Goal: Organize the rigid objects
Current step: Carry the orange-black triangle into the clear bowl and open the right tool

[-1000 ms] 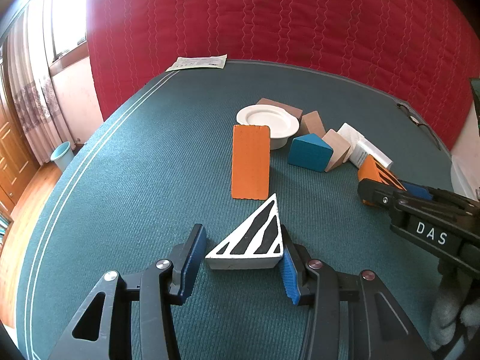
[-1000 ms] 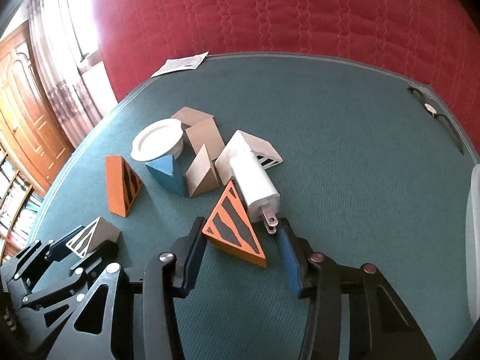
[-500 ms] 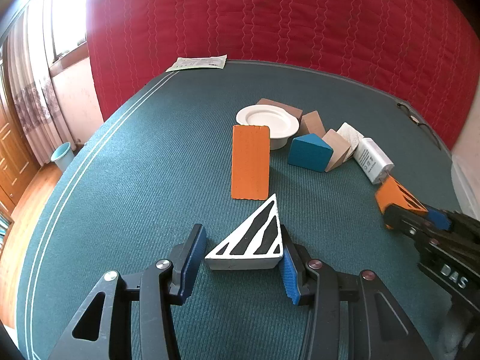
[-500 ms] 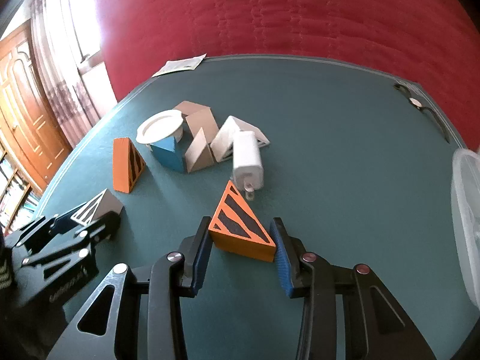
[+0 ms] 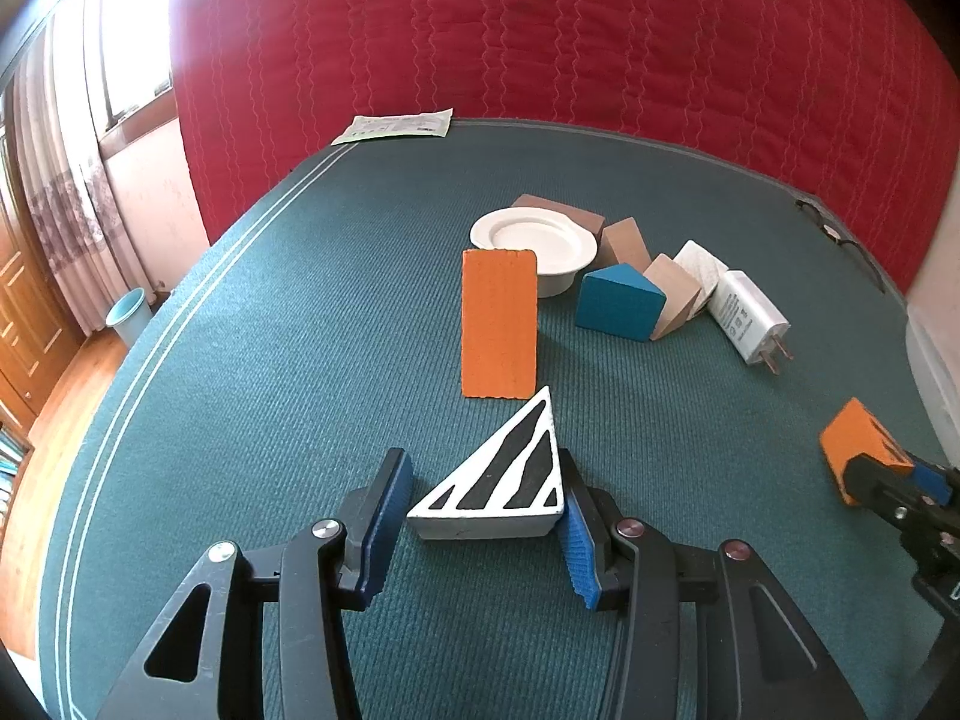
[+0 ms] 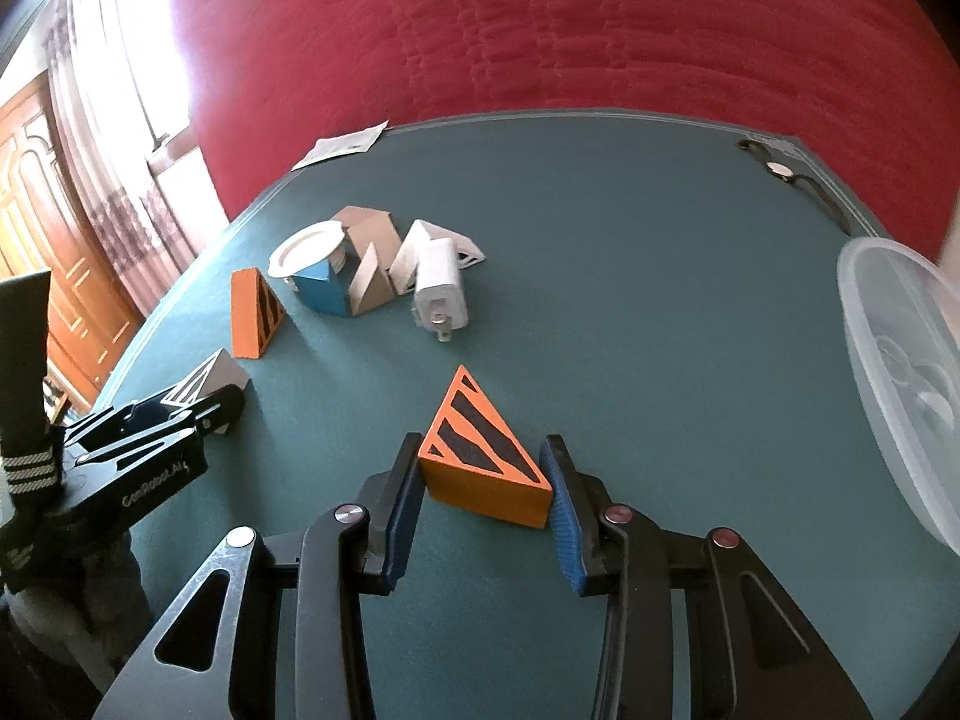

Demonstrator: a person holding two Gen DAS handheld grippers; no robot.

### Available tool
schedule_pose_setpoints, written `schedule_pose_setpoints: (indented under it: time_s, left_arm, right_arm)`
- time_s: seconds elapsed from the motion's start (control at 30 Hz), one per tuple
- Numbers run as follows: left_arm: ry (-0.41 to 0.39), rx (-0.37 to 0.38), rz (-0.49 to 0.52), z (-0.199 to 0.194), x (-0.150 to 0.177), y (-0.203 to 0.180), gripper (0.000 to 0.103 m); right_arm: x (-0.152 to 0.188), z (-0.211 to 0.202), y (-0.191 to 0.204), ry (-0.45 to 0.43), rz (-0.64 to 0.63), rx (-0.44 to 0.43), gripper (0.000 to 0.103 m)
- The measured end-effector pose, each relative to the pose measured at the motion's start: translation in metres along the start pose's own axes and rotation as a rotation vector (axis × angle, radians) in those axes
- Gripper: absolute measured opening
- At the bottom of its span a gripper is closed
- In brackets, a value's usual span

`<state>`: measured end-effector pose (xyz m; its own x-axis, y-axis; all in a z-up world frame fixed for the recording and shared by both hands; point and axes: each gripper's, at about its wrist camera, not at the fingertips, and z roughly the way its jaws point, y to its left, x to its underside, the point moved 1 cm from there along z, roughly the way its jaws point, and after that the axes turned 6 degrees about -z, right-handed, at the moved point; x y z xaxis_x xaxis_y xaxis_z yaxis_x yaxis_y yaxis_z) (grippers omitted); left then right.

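Note:
My left gripper [image 5: 480, 471] is shut on a white wedge with black stripes [image 5: 501, 489], low over the green table cloth [image 5: 300, 360]. It shows at the left in the right wrist view too, as the left gripper [image 6: 180, 414] with the white wedge [image 6: 207, 375]. My right gripper [image 6: 483, 450] is shut on an orange wedge with black stripes [image 6: 480, 456], pads pressed on both sides. In the left wrist view the right gripper [image 5: 888, 489] and its orange wedge [image 5: 858, 438] sit at the right edge.
Mid-table is a cluster: a second orange wedge [image 5: 498, 324], a white dish [image 5: 534, 237], a blue wedge [image 5: 621, 300], tan wedges [image 5: 675, 294] and a white charger [image 5: 747, 315]. A clear plastic tub [image 6: 888, 324] stands at the right, a watch [image 6: 780, 168] and a paper [image 5: 396, 125] at the back.
My right gripper closed on the orange striped wedge and carried it away from the charger, toward the right and the near side. The left gripper and its white wedge stayed put.

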<state>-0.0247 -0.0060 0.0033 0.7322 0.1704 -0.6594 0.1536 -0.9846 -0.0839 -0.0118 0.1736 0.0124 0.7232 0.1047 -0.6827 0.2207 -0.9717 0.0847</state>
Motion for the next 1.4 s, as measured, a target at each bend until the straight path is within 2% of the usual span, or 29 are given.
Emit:
schedule_pose_setpoints:
  time_s: [0.1, 0.17, 0.43, 0.67, 1.0, 1.2, 1.33, 1.4]
  left_arm:
    - [0.007, 0.003, -0.001, 0.0, -0.001, -0.001, 0.048]
    - [0.012, 0.007, -0.004, -0.001, -0.001, -0.001, 0.043]
    - [0.043, 0.029, -0.012, -0.003, -0.002, -0.007, 0.043]
    - [0.038, 0.036, 0.026, -0.009, -0.001, -0.024, 0.043]
    - [0.027, 0.052, 0.084, -0.018, 0.001, -0.054, 0.043]
    - [0.03, 0.062, 0.12, -0.018, 0.002, -0.072, 0.043]
    - [0.027, 0.071, 0.142, -0.021, 0.003, -0.085, 0.043]
    - [0.025, 0.076, 0.153, -0.023, 0.004, -0.093, 0.043]
  right_arm:
    - [0.002, -0.005, -0.008, -0.006, 0.015, 0.005, 0.04]
    - [0.003, -0.01, -0.013, -0.013, 0.023, 0.013, 0.04]
    - [0.003, -0.03, -0.036, -0.053, 0.06, 0.042, 0.04]
    - [-0.002, -0.057, -0.057, -0.124, 0.089, 0.089, 0.04]
    - [0.01, -0.085, -0.121, -0.179, 0.223, 0.228, 0.04]
    - [0.02, -0.098, -0.164, -0.189, 0.305, 0.338, 0.04]
    - [0.025, -0.1, -0.191, -0.186, 0.317, 0.421, 0.04]
    - [0.027, -0.099, -0.203, -0.183, 0.335, 0.436, 0.04]
